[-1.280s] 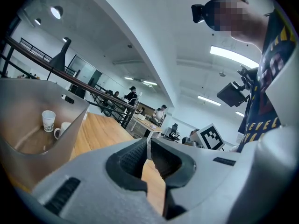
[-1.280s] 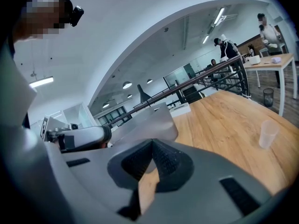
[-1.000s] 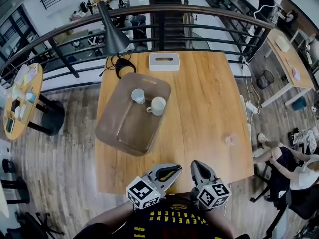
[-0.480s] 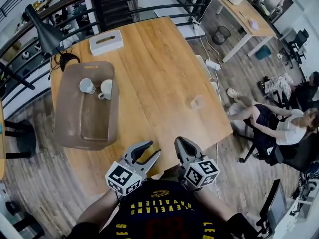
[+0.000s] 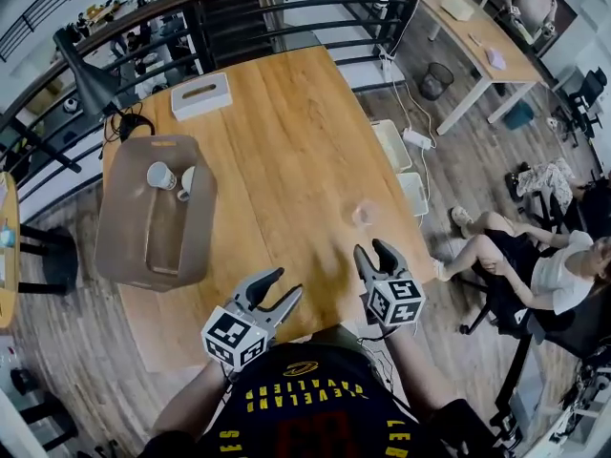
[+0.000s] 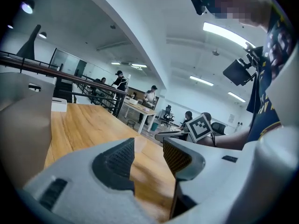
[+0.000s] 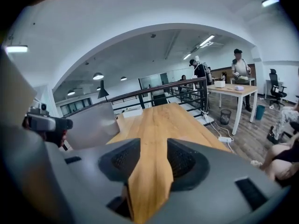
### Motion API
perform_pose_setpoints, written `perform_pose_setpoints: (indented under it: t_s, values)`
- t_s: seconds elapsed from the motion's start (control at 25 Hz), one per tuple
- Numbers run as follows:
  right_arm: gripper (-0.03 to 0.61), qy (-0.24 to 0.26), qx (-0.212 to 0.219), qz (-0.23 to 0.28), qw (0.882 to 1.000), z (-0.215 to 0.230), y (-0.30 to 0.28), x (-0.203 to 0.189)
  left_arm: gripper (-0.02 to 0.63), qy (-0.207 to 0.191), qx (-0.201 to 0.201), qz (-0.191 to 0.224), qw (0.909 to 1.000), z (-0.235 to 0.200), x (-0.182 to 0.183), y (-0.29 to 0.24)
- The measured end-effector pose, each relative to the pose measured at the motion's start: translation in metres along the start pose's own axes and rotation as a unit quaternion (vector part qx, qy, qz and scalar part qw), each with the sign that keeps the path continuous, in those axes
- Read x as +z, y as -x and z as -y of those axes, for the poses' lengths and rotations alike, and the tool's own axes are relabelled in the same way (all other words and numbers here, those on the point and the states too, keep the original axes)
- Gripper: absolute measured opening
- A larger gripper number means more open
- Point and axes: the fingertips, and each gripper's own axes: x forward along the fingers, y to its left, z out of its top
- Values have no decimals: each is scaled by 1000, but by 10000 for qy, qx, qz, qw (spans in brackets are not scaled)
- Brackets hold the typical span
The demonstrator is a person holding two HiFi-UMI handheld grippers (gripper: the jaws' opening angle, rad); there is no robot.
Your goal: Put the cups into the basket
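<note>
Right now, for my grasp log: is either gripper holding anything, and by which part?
Nothing is held. The left gripper and right gripper have just been opening, and both are empty.

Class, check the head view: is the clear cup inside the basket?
No, the clear cup stands on the table just ahead of the right tool, well apart from the basket.

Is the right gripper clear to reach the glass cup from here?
Probably yes: the right gripper, jaws just opening and empty, sits just short of the glass cup, with only bare table between.
</note>
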Motion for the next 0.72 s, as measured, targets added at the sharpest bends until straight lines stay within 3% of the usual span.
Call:
perform_pose_setpoints:
  t_s: [0.2,0.44,0.72]
  values:
    - [181,487,92,-510,9975,49,-29,-23,178,121,290,-72,9995,0,-5,-28]
    - [232,1256,343,-1334,9825,88,-70,-64,178,415,669,-93,9969,-3,-14,-51]
    - [256,1665,604,-1463,9733,100,-110,-74,178,655,988,-138,9929,-11,-22,-60]
